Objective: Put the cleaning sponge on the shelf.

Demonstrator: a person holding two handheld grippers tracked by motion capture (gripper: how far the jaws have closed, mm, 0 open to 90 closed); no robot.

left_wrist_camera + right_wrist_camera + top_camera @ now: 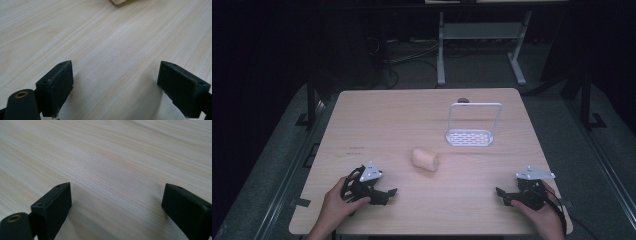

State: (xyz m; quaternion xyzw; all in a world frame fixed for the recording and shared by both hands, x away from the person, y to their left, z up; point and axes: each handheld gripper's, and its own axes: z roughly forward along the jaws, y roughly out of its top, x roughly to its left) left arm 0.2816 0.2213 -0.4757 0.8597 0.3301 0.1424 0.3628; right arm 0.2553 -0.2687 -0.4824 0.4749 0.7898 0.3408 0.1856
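A pale cream roll [426, 159] lies on its side near the middle of the light wooden table [402, 115]. Its lower edge [121, 2] peeks in at the top of the left gripper view. A white wire rack [472, 127] with a perforated base stands upright behind the roll, to its right. My left gripper [388, 194] rests low at the front left, open, jaws wide apart over bare wood [115, 82]. At the front right my right gripper [502, 195] is open too, nothing between its jaws [116, 207].
A small dark round hole [463, 100] sits at the table's far edge. Beyond the table are a white metal stand [482, 35], cables on the dark floor and black frame posts at both sides.
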